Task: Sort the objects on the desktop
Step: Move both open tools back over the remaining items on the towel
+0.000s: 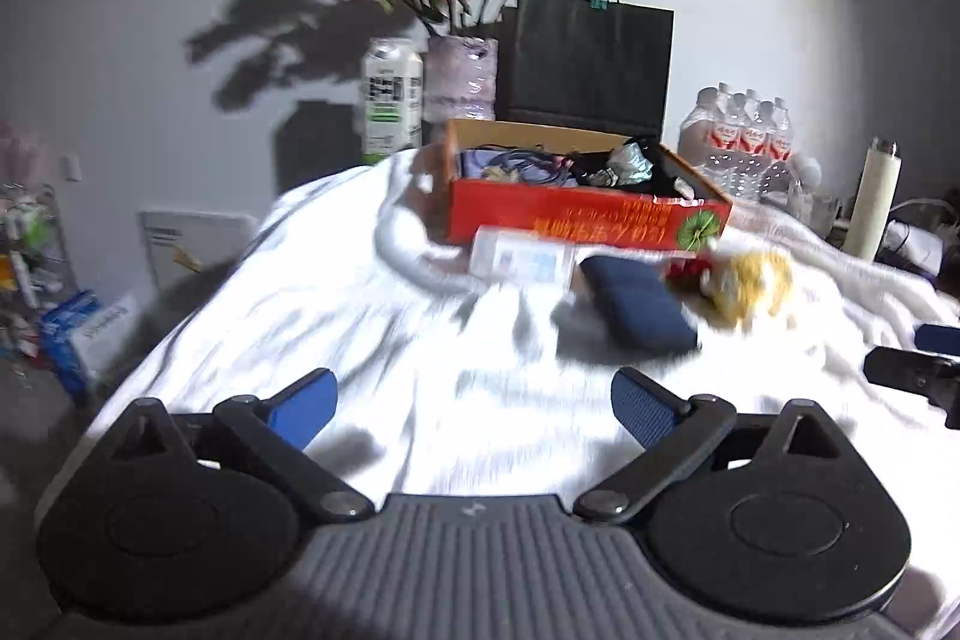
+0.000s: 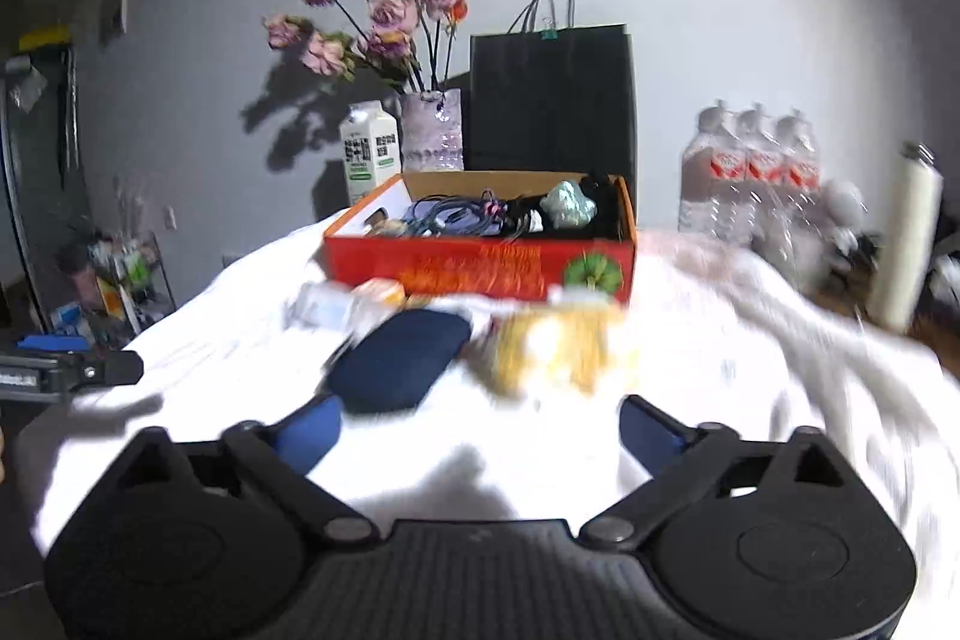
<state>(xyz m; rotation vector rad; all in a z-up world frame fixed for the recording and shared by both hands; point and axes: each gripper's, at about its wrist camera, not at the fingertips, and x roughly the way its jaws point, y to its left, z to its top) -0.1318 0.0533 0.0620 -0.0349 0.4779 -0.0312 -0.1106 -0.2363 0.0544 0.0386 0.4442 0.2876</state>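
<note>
A white cloth covers the table, rumpled into folds. Far back against the wall stands a black bag with a green clip at its handles, and beside it a vase of pink flowers and a milk carton. To the right of the bag sits a pack of water bottles, with a pale flask farther right. In front of the bag lies the open red box, holding tangled cables and a small pale-green figure. Just before the box's front wall, three loose things lie on the cloth in a row: a white packet on the left, blurred; a navy case in the middle, lying flat and angled; and a yellow bundle on the right, too blurred to identify, close beside the case. The left gripper hangs low over the bare cloth, short of the case, its blue-padded fingers spread wide with nothing between them. The right gripper is likewise spread wide and empty, with the case near its left finger and the bundle just ahead.
</note>
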